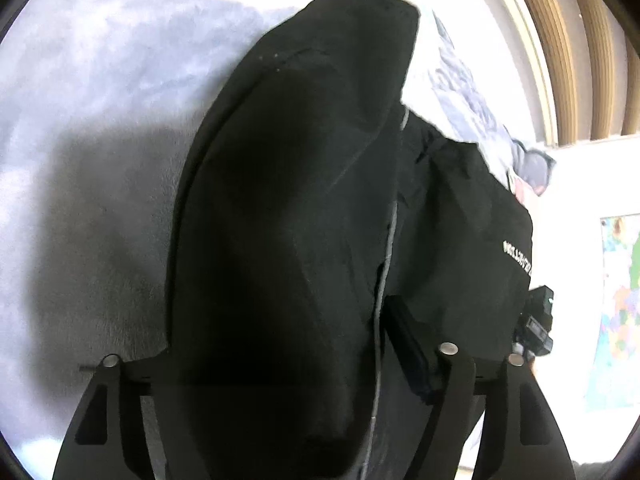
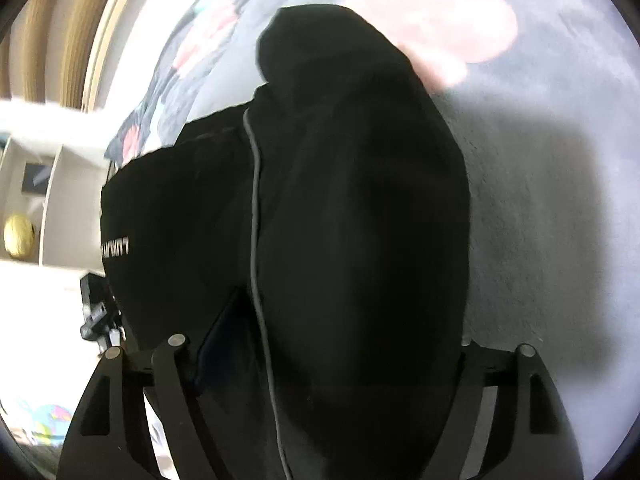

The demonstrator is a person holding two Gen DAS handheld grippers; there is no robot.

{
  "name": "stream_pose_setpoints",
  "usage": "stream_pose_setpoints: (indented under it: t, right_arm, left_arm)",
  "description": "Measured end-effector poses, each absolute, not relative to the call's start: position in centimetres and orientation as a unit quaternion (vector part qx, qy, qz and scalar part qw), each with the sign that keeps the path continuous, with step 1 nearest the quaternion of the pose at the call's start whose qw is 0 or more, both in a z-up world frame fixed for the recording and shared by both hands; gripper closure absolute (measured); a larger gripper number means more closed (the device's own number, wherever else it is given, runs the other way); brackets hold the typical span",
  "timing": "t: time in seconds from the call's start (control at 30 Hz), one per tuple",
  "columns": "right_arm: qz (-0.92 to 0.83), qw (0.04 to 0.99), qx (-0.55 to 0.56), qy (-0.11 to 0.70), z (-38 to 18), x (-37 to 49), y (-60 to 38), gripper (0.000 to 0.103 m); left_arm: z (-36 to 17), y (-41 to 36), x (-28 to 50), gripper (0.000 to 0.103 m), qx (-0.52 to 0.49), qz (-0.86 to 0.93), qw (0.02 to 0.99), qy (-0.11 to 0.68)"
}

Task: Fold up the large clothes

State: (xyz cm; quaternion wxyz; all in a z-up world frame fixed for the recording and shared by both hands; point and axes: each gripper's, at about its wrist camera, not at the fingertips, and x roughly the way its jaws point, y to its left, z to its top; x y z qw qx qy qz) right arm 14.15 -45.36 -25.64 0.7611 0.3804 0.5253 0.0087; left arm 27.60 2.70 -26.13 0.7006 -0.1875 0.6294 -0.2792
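A large black garment [image 1: 288,216] with a grey seam line and white lettering hangs between both grippers above a pale blue-grey fleece blanket [image 1: 92,92]. My left gripper [image 1: 320,360] is shut on the black garment; cloth covers the fingers, only one black finger [image 1: 408,340] shows. The right gripper body [image 1: 536,324] is visible at the garment's far edge. In the right wrist view the black garment [image 2: 360,220] fills the middle and my right gripper [image 2: 320,360] is shut on it; one finger [image 2: 216,344] shows. The left gripper body [image 2: 96,312] peeks at left.
The blanket [image 2: 552,184] has pink patches [image 2: 440,28] and lies on a bed. A wooden slatted headboard [image 1: 580,48] and a white wall stand beyond. A white shelf [image 2: 48,184] holds a yellow ball [image 2: 18,236]. A colourful map [image 1: 616,304] hangs at right.
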Motion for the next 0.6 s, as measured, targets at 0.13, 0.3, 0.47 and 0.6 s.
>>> stream_pose_setpoints:
  t: [0.13,0.3,0.47,0.6]
  right_arm:
    - [-0.006,0.795,0.313,0.519,-22.3,13.7,-41.8,0.048]
    - [-0.003,0.820,0.286,0.496,-17.6,10.5,-39.2,0.060]
    - [0.021,0.842,0.246,0.479,-12.1,6.5,-35.3,0.062]
    - [0.026,0.854,0.208,0.476,-8.5,2.9,-31.2,0.062]
  left_arm:
    - [-21.6,1.9,24.2,0.065,-0.140,-0.290,0.742,0.588]
    - [-15.9,1.4,18.9,0.066,-0.148,-0.330,0.761,0.539]
    - [-10.4,1.3,12.8,0.066,-0.140,-0.366,0.773,0.499]
    - [-7.8,1.9,7.8,0.066,-0.136,-0.379,0.774,0.488]
